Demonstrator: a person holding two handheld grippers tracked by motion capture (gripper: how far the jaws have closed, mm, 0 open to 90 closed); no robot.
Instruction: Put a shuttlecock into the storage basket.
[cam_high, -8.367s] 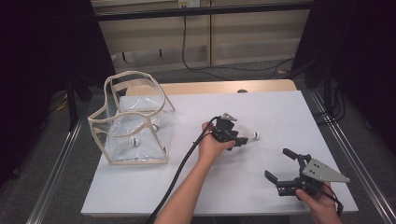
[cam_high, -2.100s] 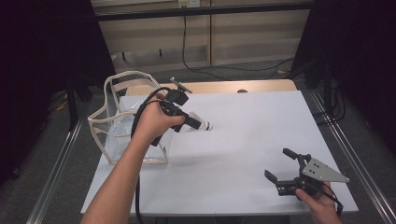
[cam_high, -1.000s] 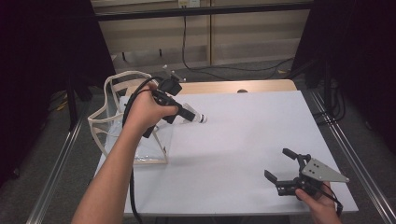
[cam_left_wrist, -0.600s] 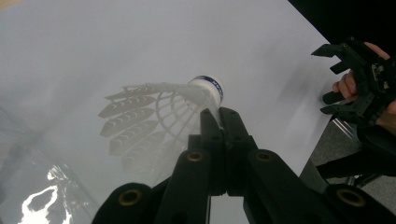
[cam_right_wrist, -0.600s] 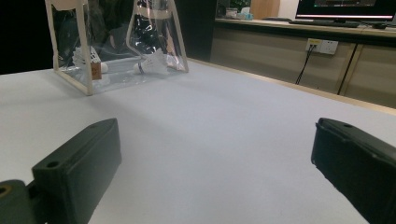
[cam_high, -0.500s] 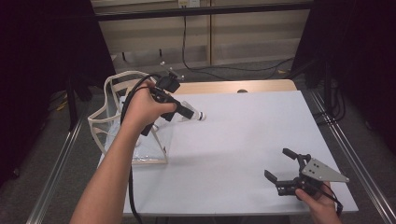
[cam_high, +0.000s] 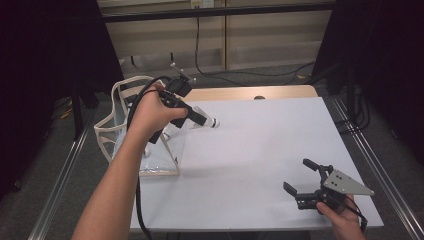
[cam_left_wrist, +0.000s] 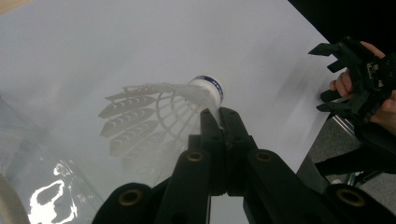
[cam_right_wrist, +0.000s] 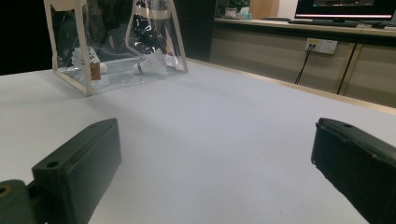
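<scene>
My left gripper (cam_high: 199, 119) hangs above the table beside the top of a clear bag (cam_high: 120, 131) with beige trim. It is shut on a white shuttlecock (cam_high: 213, 122), pinched at the skirt close to the cork. In the left gripper view the jaws (cam_left_wrist: 219, 117) meet on the skirt, and the shuttlecock (cam_left_wrist: 154, 105) fans out to the left, its blue-banded cork uppermost. My right gripper (cam_high: 299, 175) rests near the table's front right corner, open, with nothing in it. In its own view the right gripper (cam_right_wrist: 215, 154) has its jaws wide apart over bare tabletop.
The white table (cam_high: 270, 140) spreads between the two hands. Across the table in the right gripper view stands the clear bag (cam_right_wrist: 81, 74) with two shuttlecocks (cam_right_wrist: 149, 65) inside. Metal rails (cam_high: 372, 165) run along both table sides. A cable trails along the left forearm.
The left hand has carried the shuttlecock from the table's middle leftward and up to the bag's rim, shifting only slightly in the last second. The right gripper has stayed put.
</scene>
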